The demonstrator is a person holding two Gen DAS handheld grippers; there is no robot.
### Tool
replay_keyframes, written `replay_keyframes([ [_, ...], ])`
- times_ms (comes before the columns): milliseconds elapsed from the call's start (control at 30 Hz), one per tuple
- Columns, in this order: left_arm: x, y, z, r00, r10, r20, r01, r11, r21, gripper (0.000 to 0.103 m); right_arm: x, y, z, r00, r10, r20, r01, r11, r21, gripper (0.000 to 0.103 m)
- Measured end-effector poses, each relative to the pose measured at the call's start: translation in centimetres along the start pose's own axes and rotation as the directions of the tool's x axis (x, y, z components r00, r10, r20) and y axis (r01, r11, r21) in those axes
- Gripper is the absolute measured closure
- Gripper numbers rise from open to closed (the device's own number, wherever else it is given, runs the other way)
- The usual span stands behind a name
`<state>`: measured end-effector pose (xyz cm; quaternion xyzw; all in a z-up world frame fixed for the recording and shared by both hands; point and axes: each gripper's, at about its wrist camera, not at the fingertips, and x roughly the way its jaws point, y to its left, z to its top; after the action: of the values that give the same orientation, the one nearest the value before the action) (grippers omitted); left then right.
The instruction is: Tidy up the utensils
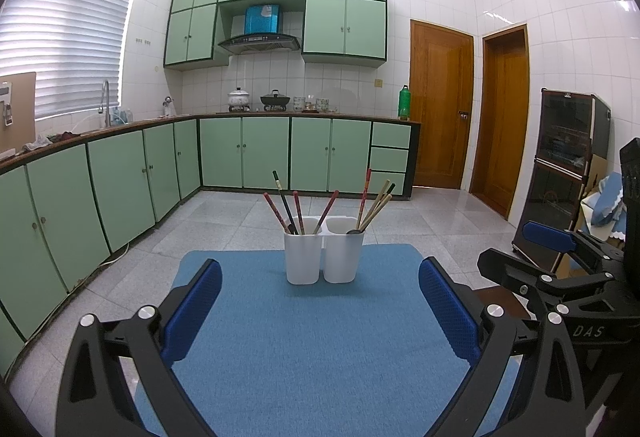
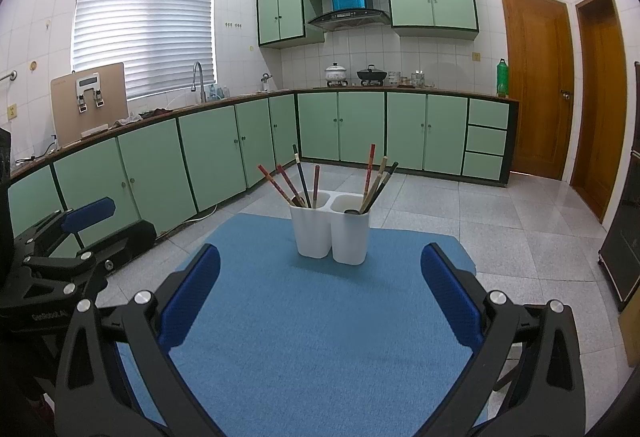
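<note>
Left wrist view: left claw (image 1: pixel 320 305) spread wide, blue pads (image 1: pixel 192 311) holding nothing, poised low over the blue mat (image 1: pixel 304 357). Straight ahead, a white twin-cup utensil holder (image 1: pixel 322 257) upright near the mat's far edge. Left cup bristling with red and dark chopsticks (image 1: pixel 292 211); right cup carrying red and pale chopsticks (image 1: pixel 374 203) plus a spoon (image 1: pixel 354 231) at the rim. Nothing loose on the mat. Could be sorted and finished, could be mixed and awaiting a re-sort; colours sit in both cups, so no verdict. For any pick: approach from above, pinch a single stick near its top, lift straight up to avoid tipping the light holder.

Right wrist view: right claw (image 2: pixel 320 301) likewise gaping, empty. Same holder (image 2: pixel 332 233) ahead, sticks fanned outward. Left claw's body off at the left edge.

Surroundings: table draped in the textured blue mat, grippy-looking. Pale tiled floor (image 2: pixel 480 221), green cabinets (image 2: pixel 208 153), range hood (image 2: pixel 350 17), window blinds (image 2: pixel 144 21), two wooden doors (image 2: pixel 536 81).
</note>
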<state>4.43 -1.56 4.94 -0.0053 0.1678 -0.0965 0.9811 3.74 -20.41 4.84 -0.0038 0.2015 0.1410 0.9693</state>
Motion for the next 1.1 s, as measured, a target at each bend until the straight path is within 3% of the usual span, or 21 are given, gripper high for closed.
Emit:
replay_keyframes([
  [1100,0.59,0.25,-0.27,1.000,-0.003,-0.017,0.002,1.000,-0.011,0.006,0.47,-0.25,-0.84,1.000,-0.007,-0.010,0.007,1.000,0.005,0.006],
])
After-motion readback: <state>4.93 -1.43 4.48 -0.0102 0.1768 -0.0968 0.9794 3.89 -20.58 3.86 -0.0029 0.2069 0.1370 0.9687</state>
